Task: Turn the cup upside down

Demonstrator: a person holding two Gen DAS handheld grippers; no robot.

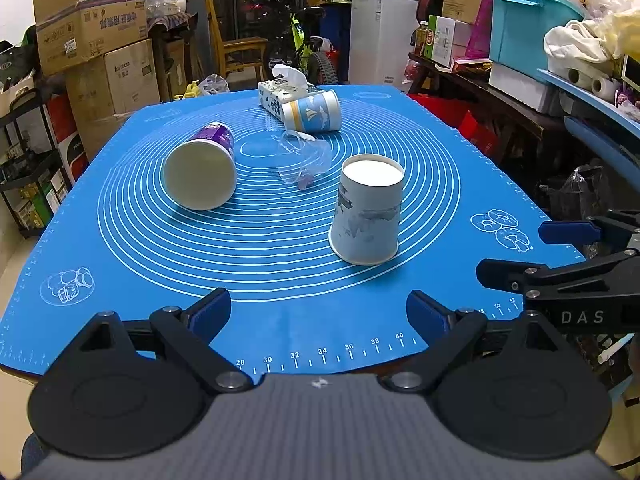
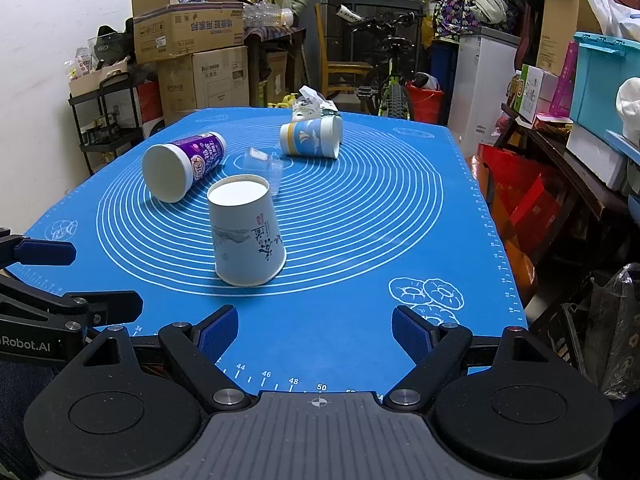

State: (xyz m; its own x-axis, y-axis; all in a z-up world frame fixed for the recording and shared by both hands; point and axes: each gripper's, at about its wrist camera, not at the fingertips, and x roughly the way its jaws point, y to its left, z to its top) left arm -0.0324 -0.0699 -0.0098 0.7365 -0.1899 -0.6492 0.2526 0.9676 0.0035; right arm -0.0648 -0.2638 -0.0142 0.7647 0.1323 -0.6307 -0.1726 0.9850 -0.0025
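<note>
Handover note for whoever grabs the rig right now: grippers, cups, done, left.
Left gripper: open, empty, held back at the mat's near edge. Right gripper: open, empty, also at the near edge.
White paper cup with grey ink print: standing upside down, rim on the blue silicone mat, mid-mat nearest the grippers. That one looks done.
Purple-labelled paper cup: on its side, far left, mouth toward the cameras.
Blue-and-white sailboat cup: on its side at the far end, beside the tissue pack.
Clear plastic cup: on its side, mid-mat.
Left: those three, if they are to be inverted too.
</note>
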